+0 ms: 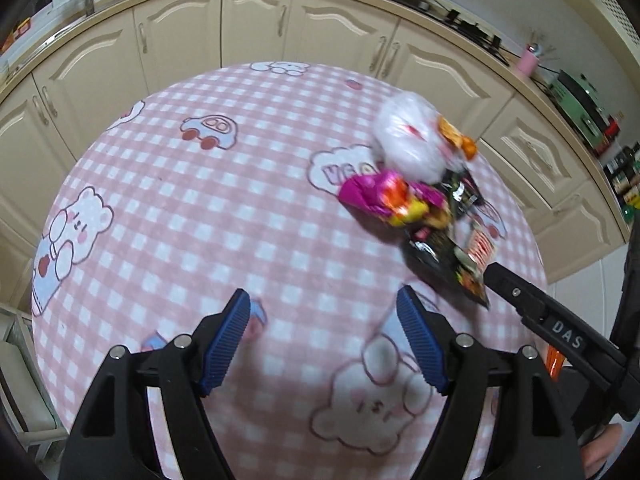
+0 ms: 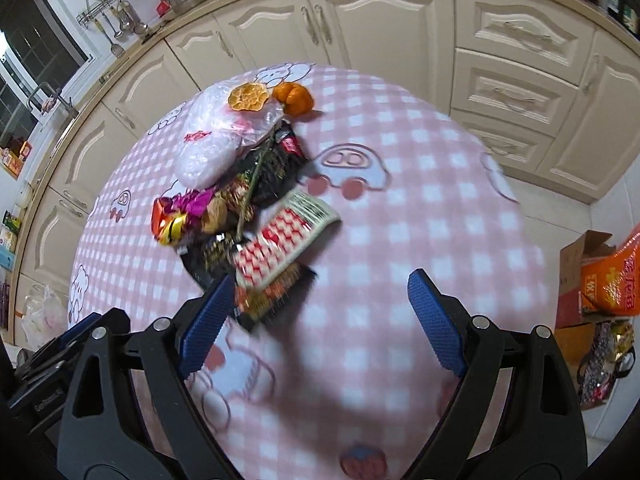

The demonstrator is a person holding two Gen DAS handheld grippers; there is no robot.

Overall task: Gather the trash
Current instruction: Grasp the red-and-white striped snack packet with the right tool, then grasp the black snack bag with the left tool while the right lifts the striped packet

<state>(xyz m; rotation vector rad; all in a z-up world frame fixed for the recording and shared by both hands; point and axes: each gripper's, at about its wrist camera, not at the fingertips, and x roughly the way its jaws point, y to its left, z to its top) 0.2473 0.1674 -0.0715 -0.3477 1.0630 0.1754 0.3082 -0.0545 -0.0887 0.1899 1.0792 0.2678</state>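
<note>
A heap of trash lies on a round table with a pink checked cloth (image 1: 224,208) (image 2: 420,208). It holds a crumpled clear plastic bag (image 1: 408,136) (image 2: 212,140), orange peel (image 1: 460,138) (image 2: 248,97) (image 2: 295,98), a magenta wrapper (image 1: 380,194) (image 2: 192,206), black snack packets (image 1: 440,256) (image 2: 268,168) and a red-and-white packet (image 2: 286,240). My left gripper (image 1: 322,342) hangs open over bare cloth, the heap up and to its right. My right gripper (image 2: 320,322) is open too; its left finger (image 2: 206,324) overlaps the heap's near edge. Nothing sits between either pair of jaws.
Cream kitchen cabinets (image 1: 256,20) (image 2: 516,64) ring the table under a cluttered worktop. Boxes and an orange bag (image 2: 608,280) stand on the floor at the right. A white plastic bag (image 2: 40,312) lies on the floor at the left. The right gripper's arm (image 1: 560,328) crosses the left view.
</note>
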